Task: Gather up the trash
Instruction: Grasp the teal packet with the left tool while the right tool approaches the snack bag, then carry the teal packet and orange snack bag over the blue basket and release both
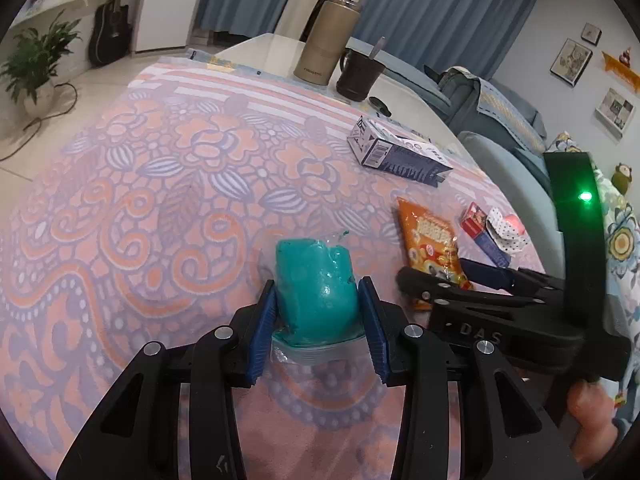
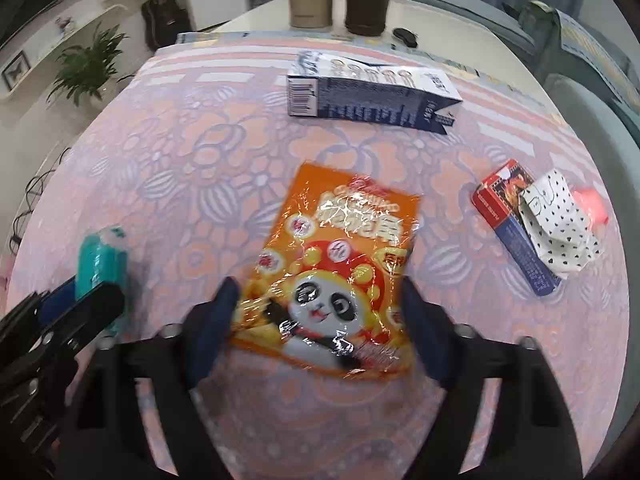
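My left gripper (image 1: 318, 292) is shut on a clear bag of rolled teal plastic (image 1: 316, 280), its blue pads pressing both sides just above the patterned cloth. It also shows in the right wrist view (image 2: 102, 258). My right gripper (image 2: 320, 292) is open, its fingers on either side of the lower part of an orange snack bag with a panda (image 2: 336, 268), which lies flat on the cloth. The snack bag shows in the left wrist view (image 1: 430, 240) with the right gripper (image 1: 436, 274) over its near end.
A blue-and-white carton (image 2: 368, 92) lies on its side farther back. A red-and-blue box (image 2: 512, 224) with a dotted paper wrapper (image 2: 560, 224) sits to the right. A tan flask (image 1: 326, 40) and dark mug (image 1: 358, 76) stand at the far edge. A sofa (image 1: 500, 128) runs along the right.
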